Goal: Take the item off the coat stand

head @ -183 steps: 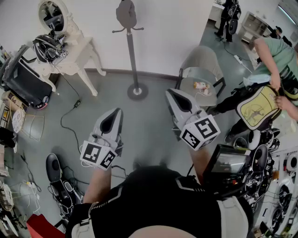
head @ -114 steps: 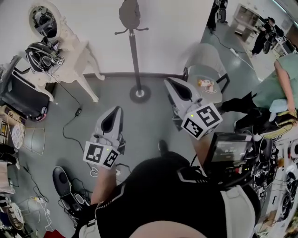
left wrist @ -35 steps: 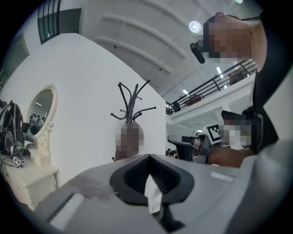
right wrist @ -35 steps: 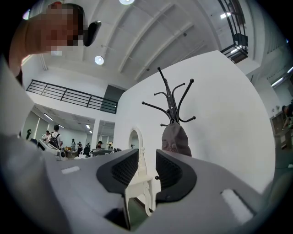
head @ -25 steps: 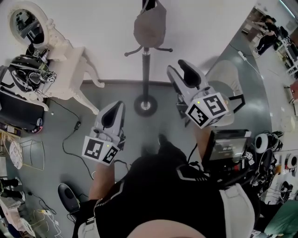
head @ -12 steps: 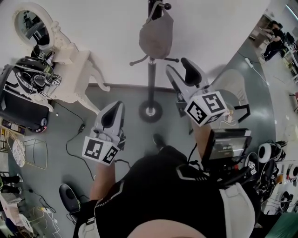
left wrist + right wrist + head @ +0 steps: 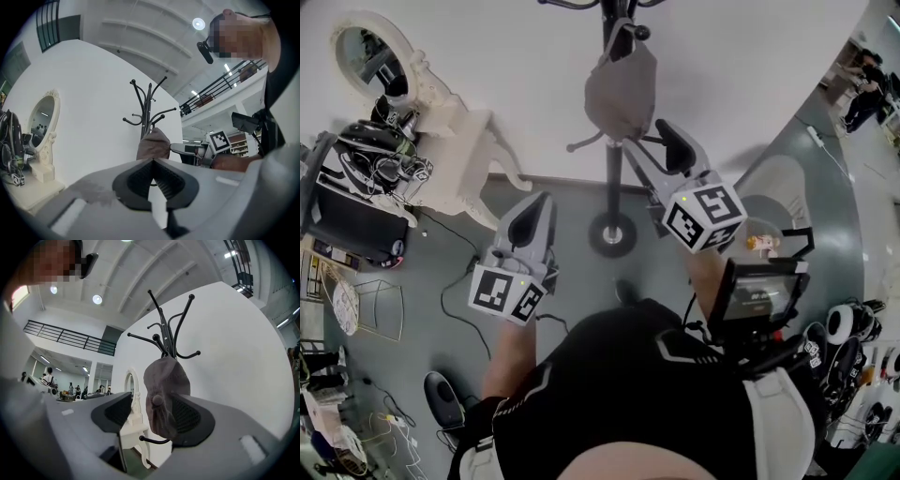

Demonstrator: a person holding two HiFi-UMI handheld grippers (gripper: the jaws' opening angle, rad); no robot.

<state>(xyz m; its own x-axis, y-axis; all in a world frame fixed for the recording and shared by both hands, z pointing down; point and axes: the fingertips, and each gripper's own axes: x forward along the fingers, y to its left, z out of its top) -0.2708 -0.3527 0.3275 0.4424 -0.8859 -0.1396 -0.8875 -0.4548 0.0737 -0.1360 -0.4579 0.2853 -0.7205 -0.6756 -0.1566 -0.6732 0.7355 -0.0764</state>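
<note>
A grey cap [image 7: 621, 84] hangs from a hook of the black coat stand [image 7: 612, 178] against the white wall. My right gripper [image 7: 661, 150] is raised beside the pole, just right of and below the cap. In the right gripper view the cap [image 7: 164, 394] hangs in the gap ahead of the right gripper [image 7: 150, 418], nearer the right jaw. Its jaws are opening and neither pad presses on the cap. My left gripper [image 7: 530, 211] is held lower on the left, shut and holding nothing. From the left gripper [image 7: 152, 161] the cap [image 7: 152, 145] shows beyond its tips.
A white dressing table [image 7: 455, 141] with an oval mirror [image 7: 370, 52] stands left of the stand, with headsets [image 7: 370, 159] piled on it. A black case [image 7: 347, 220] and a wire basket [image 7: 380, 309] sit further left. A chair [image 7: 773, 202] stands to the right. Cables trail across the floor.
The coat stand and cap have come closer and higher in view. My right gripper has risen toward the cap. The left gripper has hardly moved.
</note>
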